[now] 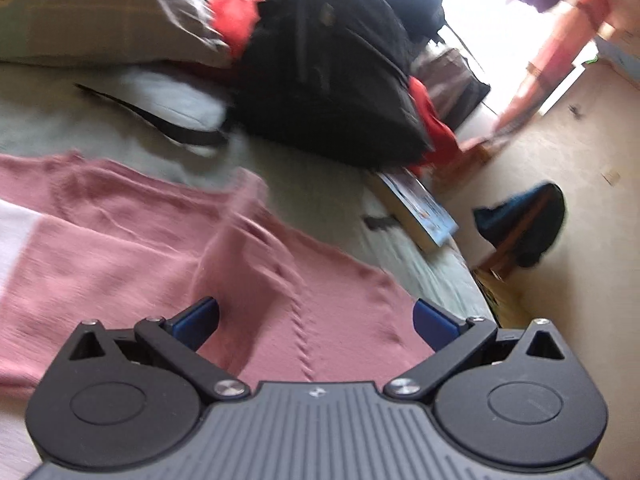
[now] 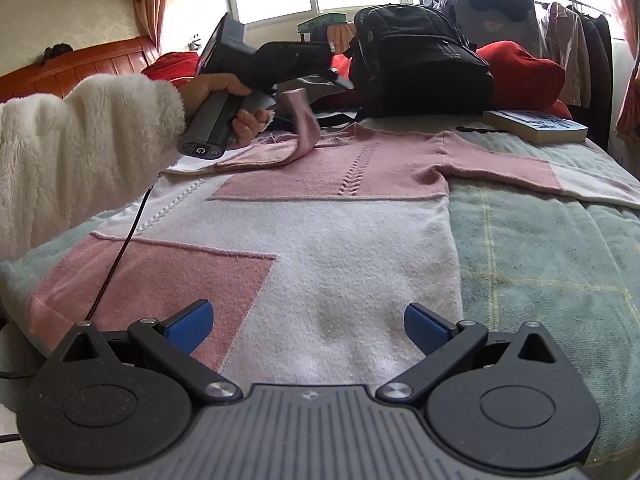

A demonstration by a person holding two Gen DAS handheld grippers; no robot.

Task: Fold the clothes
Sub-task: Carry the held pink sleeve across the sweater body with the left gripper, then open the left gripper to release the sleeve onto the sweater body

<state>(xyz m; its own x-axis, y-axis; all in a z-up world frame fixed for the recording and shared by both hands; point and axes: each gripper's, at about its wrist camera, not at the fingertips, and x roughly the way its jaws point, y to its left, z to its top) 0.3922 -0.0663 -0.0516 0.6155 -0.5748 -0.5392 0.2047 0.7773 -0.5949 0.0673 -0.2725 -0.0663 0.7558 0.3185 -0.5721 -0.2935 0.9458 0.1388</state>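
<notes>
Left wrist view. Bedroom; bed (image 1: 328, 200) covered in pale green blanket, floor seen beyond its edge. Frame smeared by motion. Pink-and-white sweater (image 1: 132, 240) is spread flat on the bed, its pink upper part directly ahead of the left gripper (image 1: 316, 318). The gripper's blue pads are spread wide, nothing between them; a raised fold of pink knit is seen just ahead. A black backpack (image 1: 328, 72) and a book (image 1: 420, 208) lie beyond the garment, the book at the bed's edge.

Right wrist view. Same bed (image 2: 540, 260), window and clothes rail behind. The sweater (image 2: 340, 240) lies face up, one sleeve (image 2: 520, 168) stretched toward the book (image 2: 536, 122), the other sleeve's cuff standing up beside the left gripper. The right gripper (image 2: 308, 326) is held low over the white hem, pads wide apart, empty. The left hand (image 2: 224, 100), in a fluffy white sleeve, is wrapped round its gripper handle, wrist tilted downward over the shoulder.

Risks, as judged: the raised cuff may flop back unfolded, since it is not pinched; the outstretched sleeve may catch the book; a thin black cable (image 2: 120, 248) trailing across the knit may snag.
</notes>
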